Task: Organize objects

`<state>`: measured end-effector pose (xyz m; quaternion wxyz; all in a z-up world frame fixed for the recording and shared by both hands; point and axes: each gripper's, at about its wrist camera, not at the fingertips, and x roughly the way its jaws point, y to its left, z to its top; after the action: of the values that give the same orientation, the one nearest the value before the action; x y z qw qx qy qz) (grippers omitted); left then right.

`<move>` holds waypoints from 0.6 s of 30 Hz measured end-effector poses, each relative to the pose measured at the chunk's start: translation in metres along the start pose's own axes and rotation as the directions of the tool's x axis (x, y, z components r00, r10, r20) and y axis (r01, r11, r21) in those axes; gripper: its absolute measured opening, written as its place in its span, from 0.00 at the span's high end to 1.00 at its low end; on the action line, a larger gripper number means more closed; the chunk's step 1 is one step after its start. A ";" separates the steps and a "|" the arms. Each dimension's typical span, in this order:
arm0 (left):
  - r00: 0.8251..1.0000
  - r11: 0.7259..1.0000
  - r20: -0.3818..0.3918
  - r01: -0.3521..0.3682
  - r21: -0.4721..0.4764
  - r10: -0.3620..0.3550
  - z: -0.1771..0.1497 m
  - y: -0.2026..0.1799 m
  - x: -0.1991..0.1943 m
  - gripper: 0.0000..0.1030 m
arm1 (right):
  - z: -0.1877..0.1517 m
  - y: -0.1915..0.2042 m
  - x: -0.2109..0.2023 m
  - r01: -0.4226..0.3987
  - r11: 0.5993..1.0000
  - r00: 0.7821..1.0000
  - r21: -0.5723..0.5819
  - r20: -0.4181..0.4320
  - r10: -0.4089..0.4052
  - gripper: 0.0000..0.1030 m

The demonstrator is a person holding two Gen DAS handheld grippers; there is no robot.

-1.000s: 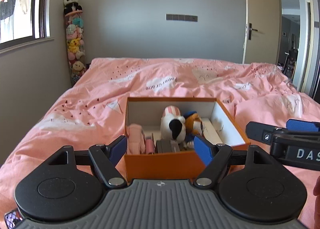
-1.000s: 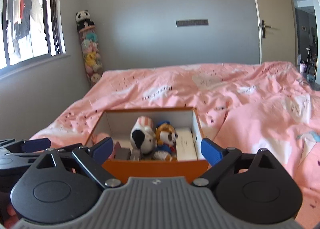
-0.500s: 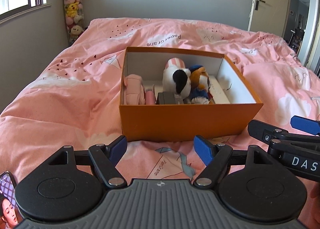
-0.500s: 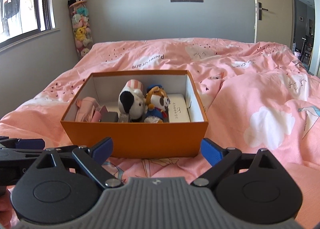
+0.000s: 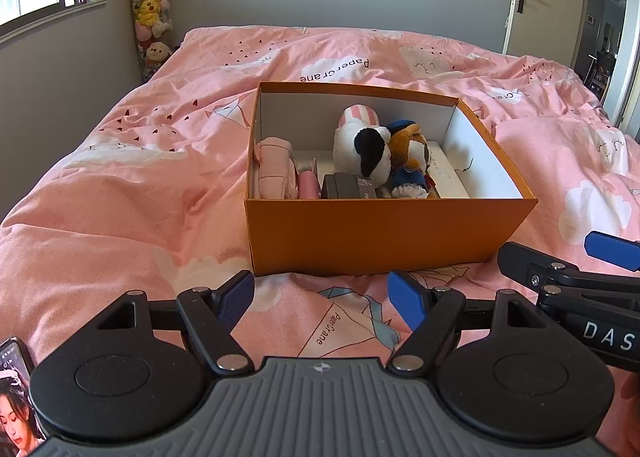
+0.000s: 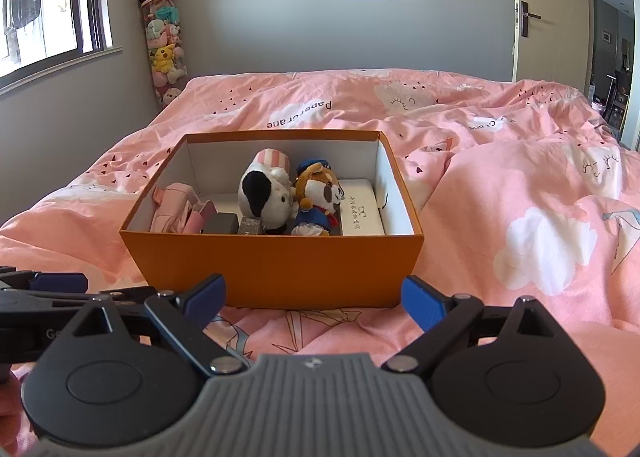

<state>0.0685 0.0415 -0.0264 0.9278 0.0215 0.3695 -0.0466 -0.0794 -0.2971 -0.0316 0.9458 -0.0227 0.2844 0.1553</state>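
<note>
Claws (image 6: 313, 297) gaping; box (image 6: 276, 269) seemingly lengthwise away

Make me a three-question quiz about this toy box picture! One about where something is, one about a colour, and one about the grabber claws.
1. Where is the white case in the box?
A. by the right wall
B. by the left wall
C. outside on the bed

2. What colour is the box outside?
A. blue
B. orange
C. green

3. How are the left gripper and right gripper?
A. both shut on toys
B. one holds the box
C. both open and empty

Answers:
1. A, the case lies flat against the right wall, beside the brown toy.
2. B, the front wall is plain orange, white inside.
3. C, each pair of blue fingers stands wide apart in front of the box with only the pink blanket between them.
</note>
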 end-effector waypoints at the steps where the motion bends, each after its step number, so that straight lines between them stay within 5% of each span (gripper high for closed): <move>1: 1.000 1.000 0.001 -0.002 0.001 0.002 0.001 0.000 0.000 0.14 | 0.000 0.000 0.000 0.000 1.000 1.000 -0.002 0.002 0.000 0.08; 18: 1.000 1.000 0.014 -0.005 0.007 0.005 0.003 0.001 -0.004 0.14 | 0.002 0.001 -0.002 -0.006 1.000 1.000 -0.005 0.018 0.006 0.08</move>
<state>0.0677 0.0422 -0.0213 0.9304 0.0256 0.3627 -0.0457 -0.0807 -0.2962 -0.0290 0.9477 -0.0229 0.2757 0.1589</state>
